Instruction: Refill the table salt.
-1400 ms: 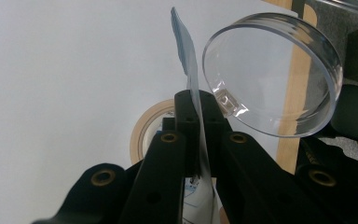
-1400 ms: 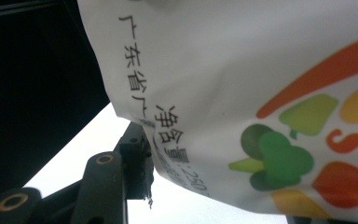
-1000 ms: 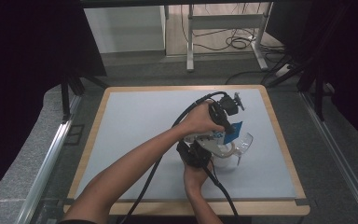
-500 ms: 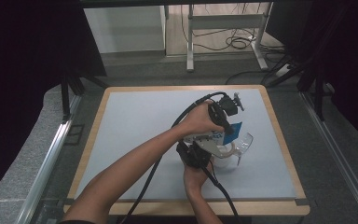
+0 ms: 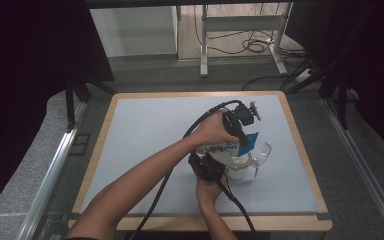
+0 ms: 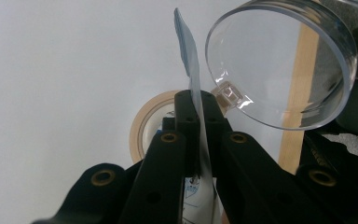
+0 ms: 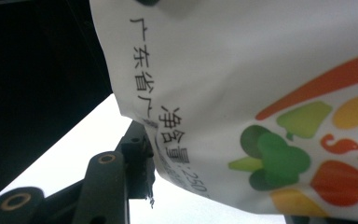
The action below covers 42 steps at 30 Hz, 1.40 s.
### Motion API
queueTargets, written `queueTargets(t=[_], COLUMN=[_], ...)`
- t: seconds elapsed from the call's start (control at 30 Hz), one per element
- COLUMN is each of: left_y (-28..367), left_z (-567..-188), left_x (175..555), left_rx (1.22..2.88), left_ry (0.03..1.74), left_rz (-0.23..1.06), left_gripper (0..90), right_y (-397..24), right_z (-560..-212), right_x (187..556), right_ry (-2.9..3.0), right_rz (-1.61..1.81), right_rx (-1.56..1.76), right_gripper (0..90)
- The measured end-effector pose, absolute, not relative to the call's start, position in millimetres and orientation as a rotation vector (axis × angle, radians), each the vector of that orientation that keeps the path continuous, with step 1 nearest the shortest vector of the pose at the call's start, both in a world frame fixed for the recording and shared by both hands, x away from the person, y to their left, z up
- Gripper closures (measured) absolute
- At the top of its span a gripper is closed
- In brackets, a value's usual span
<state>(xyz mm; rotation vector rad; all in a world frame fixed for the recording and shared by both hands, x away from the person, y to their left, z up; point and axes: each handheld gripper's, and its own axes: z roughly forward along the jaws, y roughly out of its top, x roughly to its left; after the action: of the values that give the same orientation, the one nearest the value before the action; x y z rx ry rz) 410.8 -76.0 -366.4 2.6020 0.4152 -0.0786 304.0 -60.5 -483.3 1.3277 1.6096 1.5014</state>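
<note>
Black drapes close off both sides of a room with a grey floor, and at its middle stands a counter (image 5: 145, 130) with a pale blue top and a wooden rim. Both of the person's forearms come in from the near edge and meet right of the middle. In the high view the left gripper (image 5: 240, 131) sits above and beyond the right gripper (image 5: 211, 166), the two close together over a white pouch (image 5: 219, 150) with a blue top edge. The left gripper view shows its jaws pressed flat together on the pouch's thin upper edge (image 6: 196, 100), which stands up edge-on between them. Just beyond those jaws lies a roll of tape (image 6: 145, 122) flat on the counter, and to the right of the pouch a clear plastic cup (image 6: 279, 65) is tipped with its round mouth toward the camera; the high view places the cup (image 5: 261, 152) just right of the grippers. In the right gripper view the pouch (image 7: 261, 93) hangs close, white with printed characters and coloured vegetables, and the one jaw in sight, at the lower left, touches the pouch's side edge. The other jaw is hidden behind the pouch, so whether this pair grips it I cannot tell.
</note>
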Motion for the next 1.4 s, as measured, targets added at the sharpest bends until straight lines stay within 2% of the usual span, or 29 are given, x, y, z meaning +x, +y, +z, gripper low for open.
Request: queueTargets(t=[1.4], left_y=[-75.8], left_z=[-360.0], left_x=[411.6], left_rx=[2.594], left_ry=[0.413], left_rz=[-0.071], left_gripper=[89.9], right_y=[-60.7], right_z=[-476.8], right_x=[305.3], right_ry=[1.592], right_rz=[1.514], right_rx=[1.339], right_gripper=[51.5])
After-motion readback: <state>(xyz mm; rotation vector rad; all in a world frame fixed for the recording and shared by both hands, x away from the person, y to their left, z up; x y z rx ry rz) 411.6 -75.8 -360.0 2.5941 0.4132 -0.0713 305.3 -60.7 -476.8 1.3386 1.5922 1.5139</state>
